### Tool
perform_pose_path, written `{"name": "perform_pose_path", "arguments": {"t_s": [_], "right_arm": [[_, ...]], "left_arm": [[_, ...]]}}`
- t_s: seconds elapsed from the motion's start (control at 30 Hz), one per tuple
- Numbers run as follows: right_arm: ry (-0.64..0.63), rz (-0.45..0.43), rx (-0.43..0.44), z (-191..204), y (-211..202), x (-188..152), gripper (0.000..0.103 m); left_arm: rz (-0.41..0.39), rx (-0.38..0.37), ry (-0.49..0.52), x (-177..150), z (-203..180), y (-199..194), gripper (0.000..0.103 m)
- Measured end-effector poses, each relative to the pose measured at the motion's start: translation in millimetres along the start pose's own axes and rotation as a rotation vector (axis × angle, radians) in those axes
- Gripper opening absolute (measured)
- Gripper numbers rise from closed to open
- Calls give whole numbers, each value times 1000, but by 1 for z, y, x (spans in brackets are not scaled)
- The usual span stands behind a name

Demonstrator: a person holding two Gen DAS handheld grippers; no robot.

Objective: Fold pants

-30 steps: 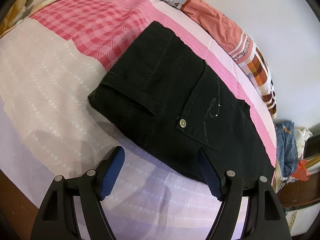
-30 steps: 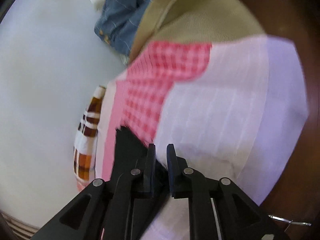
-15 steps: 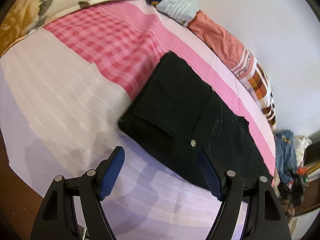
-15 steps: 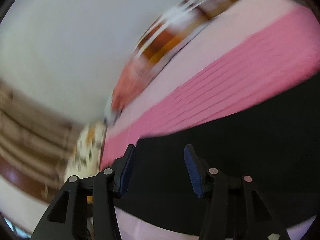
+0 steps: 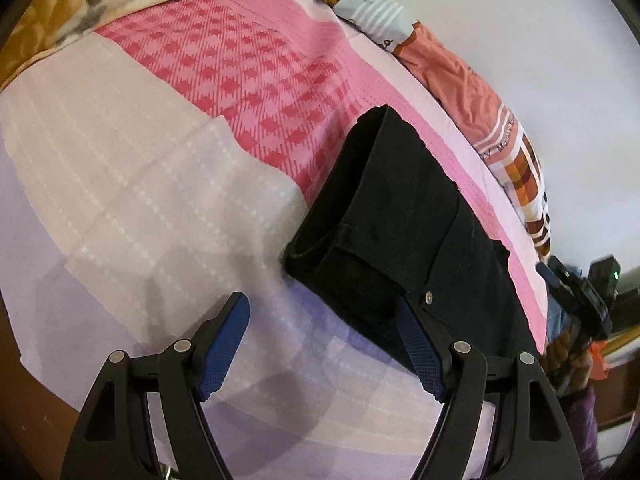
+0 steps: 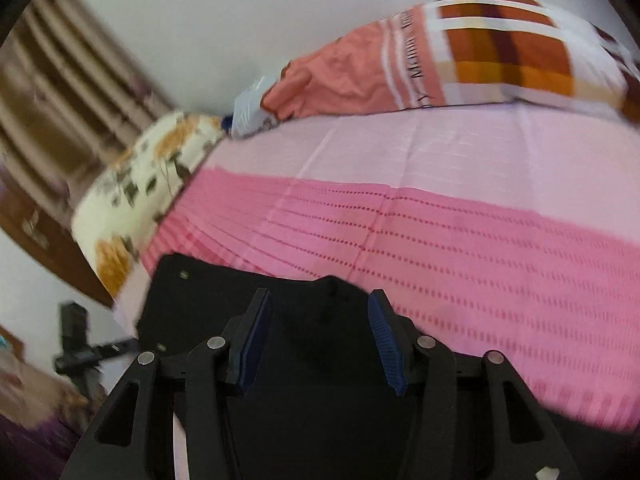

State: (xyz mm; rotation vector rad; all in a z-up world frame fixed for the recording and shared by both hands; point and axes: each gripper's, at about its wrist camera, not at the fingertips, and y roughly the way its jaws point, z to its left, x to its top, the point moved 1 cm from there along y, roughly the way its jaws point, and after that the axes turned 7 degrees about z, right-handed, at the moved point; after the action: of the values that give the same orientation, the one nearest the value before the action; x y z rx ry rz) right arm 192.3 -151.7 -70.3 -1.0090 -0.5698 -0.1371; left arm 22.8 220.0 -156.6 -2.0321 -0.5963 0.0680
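The black pants (image 5: 404, 236) lie folded in a thick stack on the pink bed sheet (image 5: 168, 184), with a metal button showing near the front edge. My left gripper (image 5: 322, 328) is open and empty, just in front of the stack's near edge. In the right wrist view the pants (image 6: 312, 360) fill the lower middle. My right gripper (image 6: 320, 320) is open and empty, hovering low over the black cloth. The right gripper also shows in the left wrist view (image 5: 580, 300) at the far right edge of the bed.
An orange and plaid pillow (image 5: 472, 92) lies along the wall side of the bed; it also shows in the right wrist view (image 6: 440, 60). A floral cushion (image 6: 140, 184) sits at the bed's end. The brown bed frame (image 5: 12, 364) runs at the left.
My right gripper has opened and swung round from the bed's far end to low over the pants. My left gripper has pulled back and tilted; the pants now look further off.
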Motion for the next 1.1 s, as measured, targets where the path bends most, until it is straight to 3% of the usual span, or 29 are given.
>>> {"name": "perform_pose_path", "arguments": {"t_s": [0.13,0.33,0.43,0.63,0.8,0.97,1.1], "right_arm": [[-65,100,-24,-1,33,7,37],[-139,184,10,4,59,5,34],[-226,211,-11,17,63,5,19],[-228,174,-72,10,68,11,8],[-221,117,-197,11,78,13,5],[-196,78,-182,7,78,8,4],[-134,51,-117,-6,77,10,5]], "left_arm": [[-19,8,3,2,-1,-1,76],[-28,25,1,3,1,0,76],[-30,43,6,4,-1,1,76],[-38,47,-6,5,-2,3,78],[-46,54,-6,5,-4,3,80],[-44,49,-13,7,-3,4,81],[-38,27,-32,11,2,-2,81]]}}
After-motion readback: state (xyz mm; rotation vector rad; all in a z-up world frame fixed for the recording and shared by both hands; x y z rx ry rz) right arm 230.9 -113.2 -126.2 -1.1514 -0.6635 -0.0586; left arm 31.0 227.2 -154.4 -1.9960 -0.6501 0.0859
